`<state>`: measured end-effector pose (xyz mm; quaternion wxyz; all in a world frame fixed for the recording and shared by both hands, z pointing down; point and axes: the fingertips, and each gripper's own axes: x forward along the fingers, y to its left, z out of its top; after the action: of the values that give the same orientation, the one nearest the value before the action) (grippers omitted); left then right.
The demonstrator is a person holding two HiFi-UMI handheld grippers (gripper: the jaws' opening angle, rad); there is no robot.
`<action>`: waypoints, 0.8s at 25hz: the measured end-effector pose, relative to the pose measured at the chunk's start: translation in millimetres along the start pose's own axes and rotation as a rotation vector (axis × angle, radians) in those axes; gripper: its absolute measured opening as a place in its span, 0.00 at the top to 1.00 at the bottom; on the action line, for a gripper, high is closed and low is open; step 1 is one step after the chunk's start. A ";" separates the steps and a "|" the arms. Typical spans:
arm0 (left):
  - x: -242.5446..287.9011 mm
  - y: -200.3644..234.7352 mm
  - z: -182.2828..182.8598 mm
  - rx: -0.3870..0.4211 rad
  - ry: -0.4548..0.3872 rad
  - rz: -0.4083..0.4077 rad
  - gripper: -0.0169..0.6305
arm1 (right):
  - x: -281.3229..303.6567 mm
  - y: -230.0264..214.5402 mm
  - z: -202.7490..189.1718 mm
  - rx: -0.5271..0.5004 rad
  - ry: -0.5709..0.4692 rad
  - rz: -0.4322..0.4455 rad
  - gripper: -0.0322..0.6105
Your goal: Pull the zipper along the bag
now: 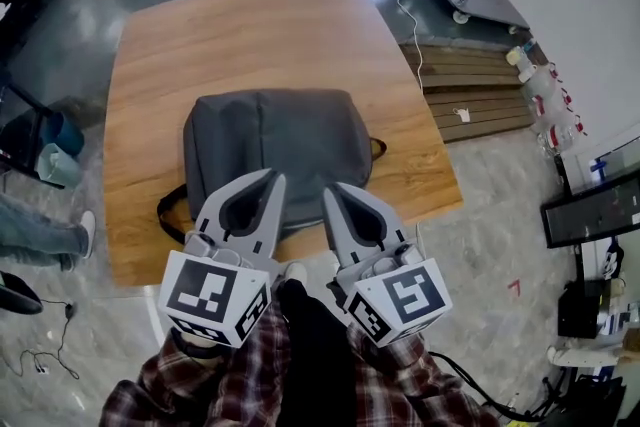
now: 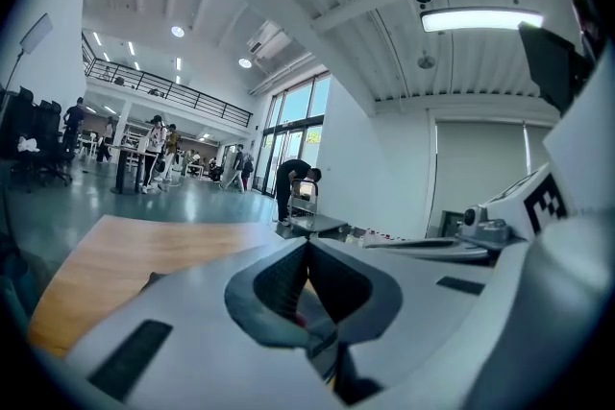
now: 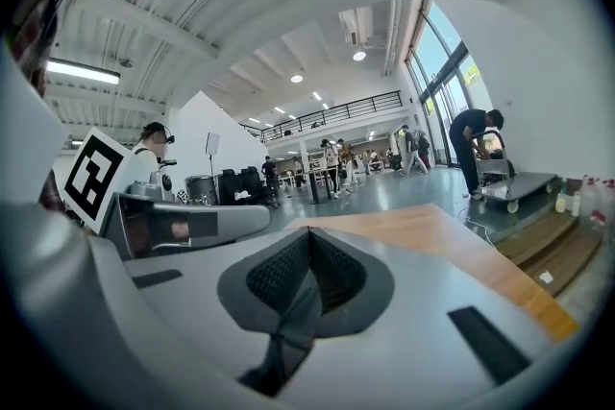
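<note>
nothing looks started yet: the grey bag [image 1: 275, 140] lies flat on the counter [image 1: 250, 30], while the left hand-held gripper [image 1: 273, 178] and right hand-held gripper [image 1: 329, 189] hover over its near edge, both closed and empty.

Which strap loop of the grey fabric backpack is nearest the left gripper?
The big black loop at its near-left corner; the small loop juts rightward.

bag [image 1: 275, 147] on table [image 1: 250, 25] (toward its near edge) | left gripper [image 1: 271, 177] beside right gripper [image 1: 330, 190], at bag's near side
</note>
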<state>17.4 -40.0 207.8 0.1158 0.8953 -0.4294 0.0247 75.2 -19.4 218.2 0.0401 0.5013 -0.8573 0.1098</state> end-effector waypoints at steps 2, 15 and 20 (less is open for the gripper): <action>3.6 5.8 -1.7 -0.005 0.011 0.002 0.96 | 5.4 -2.2 -1.4 0.013 0.003 -0.003 0.93; 16.2 67.0 -147.1 -0.024 0.268 0.090 0.96 | 54.4 -10.4 -143.6 0.110 0.280 -0.042 0.93; 18.3 79.9 -222.3 -0.071 0.429 0.114 0.96 | 60.7 -10.9 -209.2 0.161 0.418 -0.054 0.93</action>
<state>-20.7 -51.5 441.4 0.2341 0.8394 -0.4453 0.2059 46.0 -28.4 434.2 0.1795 0.4919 -0.8053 0.2782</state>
